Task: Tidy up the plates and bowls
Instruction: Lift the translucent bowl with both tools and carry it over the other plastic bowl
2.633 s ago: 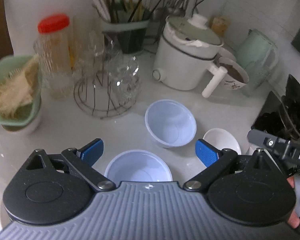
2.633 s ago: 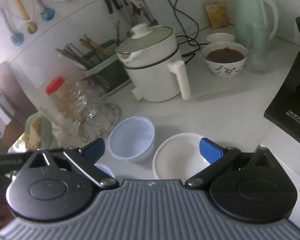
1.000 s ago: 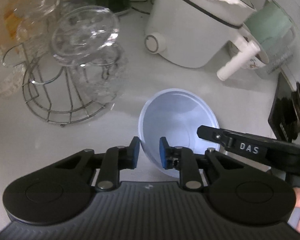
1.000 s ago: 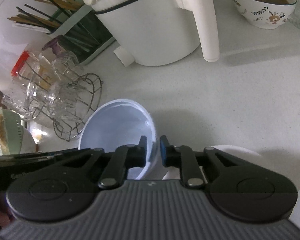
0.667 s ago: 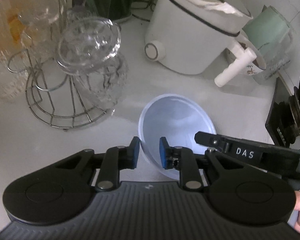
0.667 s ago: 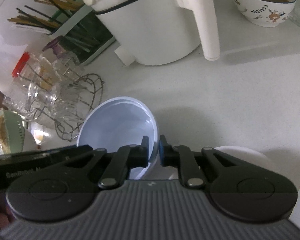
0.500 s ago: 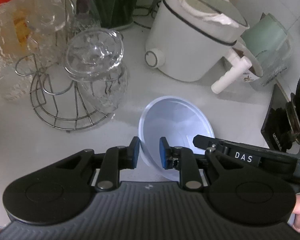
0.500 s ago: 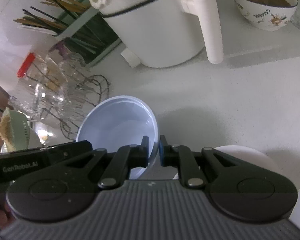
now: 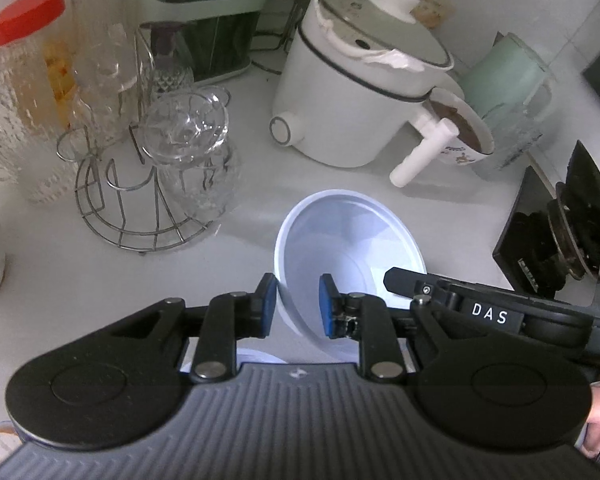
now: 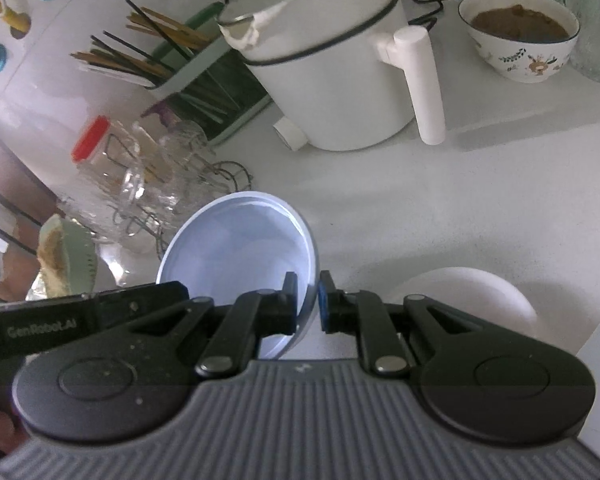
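Observation:
A pale blue bowl (image 9: pixel 348 240) hangs tilted above the white counter, held by both grippers at opposite sides. My left gripper (image 9: pixel 298 304) is shut on its left rim. My right gripper (image 10: pixel 307 306) is shut on the right rim of the same bowl (image 10: pixel 240 248). Each wrist view shows the other gripper's black body beside the bowl. The edge of a second pale blue bowl (image 9: pixel 256 358) peeks out below my left gripper. A white bowl (image 10: pixel 472 296) sits on the counter just right of my right gripper.
Behind stand a white electric pot (image 9: pixel 360 92) with a side handle, a wire rack of upturned glasses (image 9: pixel 156 184), a red-lidded jar (image 9: pixel 24 92), a utensil holder (image 9: pixel 204 20), a patterned bowl of brown food (image 10: pixel 520 36) and a mint kettle (image 9: pixel 508 76). A black stove (image 9: pixel 556 224) is at the right.
Both grippers, open over the bowls at first, have shut on the blue bowl's rim. Over the last second they rose with it, and the counter items dropped farther away.

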`<state>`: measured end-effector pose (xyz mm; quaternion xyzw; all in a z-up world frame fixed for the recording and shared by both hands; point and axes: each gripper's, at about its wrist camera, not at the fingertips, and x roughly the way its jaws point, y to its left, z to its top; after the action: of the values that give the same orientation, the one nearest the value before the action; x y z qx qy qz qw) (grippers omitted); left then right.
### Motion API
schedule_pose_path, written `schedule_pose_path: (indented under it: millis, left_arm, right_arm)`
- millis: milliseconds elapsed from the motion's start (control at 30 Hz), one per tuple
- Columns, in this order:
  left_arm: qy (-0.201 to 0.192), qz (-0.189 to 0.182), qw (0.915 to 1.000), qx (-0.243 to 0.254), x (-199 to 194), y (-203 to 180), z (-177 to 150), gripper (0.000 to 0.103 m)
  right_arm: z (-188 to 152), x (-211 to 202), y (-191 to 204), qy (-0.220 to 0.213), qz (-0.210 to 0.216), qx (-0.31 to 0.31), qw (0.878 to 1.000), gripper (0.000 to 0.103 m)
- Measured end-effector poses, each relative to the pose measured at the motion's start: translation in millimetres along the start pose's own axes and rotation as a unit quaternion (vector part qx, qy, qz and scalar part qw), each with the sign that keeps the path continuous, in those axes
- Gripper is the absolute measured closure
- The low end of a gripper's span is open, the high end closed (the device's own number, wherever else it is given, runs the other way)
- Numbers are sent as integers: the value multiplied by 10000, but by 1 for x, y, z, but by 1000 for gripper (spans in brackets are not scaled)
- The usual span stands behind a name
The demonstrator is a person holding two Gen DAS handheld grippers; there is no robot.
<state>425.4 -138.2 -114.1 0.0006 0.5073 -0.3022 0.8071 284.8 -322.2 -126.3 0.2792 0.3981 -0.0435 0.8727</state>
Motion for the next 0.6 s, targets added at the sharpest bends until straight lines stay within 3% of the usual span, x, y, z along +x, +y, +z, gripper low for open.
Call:
schedule_pose_path:
  millis: [600]
  left_arm:
    - [-571, -75, 9980, -261, -73, 3, -21, 77]
  right_arm:
    - [-2, -40, 30, 23, 331, -328, 9989, 90]
